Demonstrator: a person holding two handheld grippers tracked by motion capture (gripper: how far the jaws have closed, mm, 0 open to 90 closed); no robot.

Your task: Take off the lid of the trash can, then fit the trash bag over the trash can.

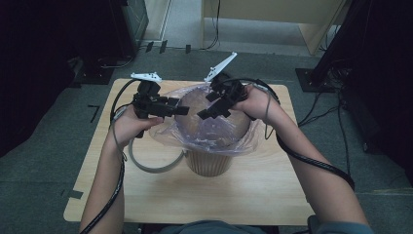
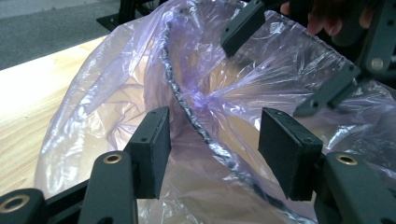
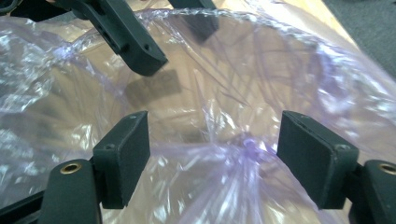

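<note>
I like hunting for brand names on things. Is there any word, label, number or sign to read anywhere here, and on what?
None: no readable text in these pictures.
The purple plastic bag is plain, with no print.
The ribbed bin and the wooden table carry no label.
The black pads of the left tool and the right tool show only screws.

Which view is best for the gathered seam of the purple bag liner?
Left gripper view: the twisted seam of the translucent purple plastic bag runs in sharp focus between the left gripper pads. The right gripper view shows a bunched knot of film. In the high view the bag drapes over the bin, seam too small to tell.
</note>
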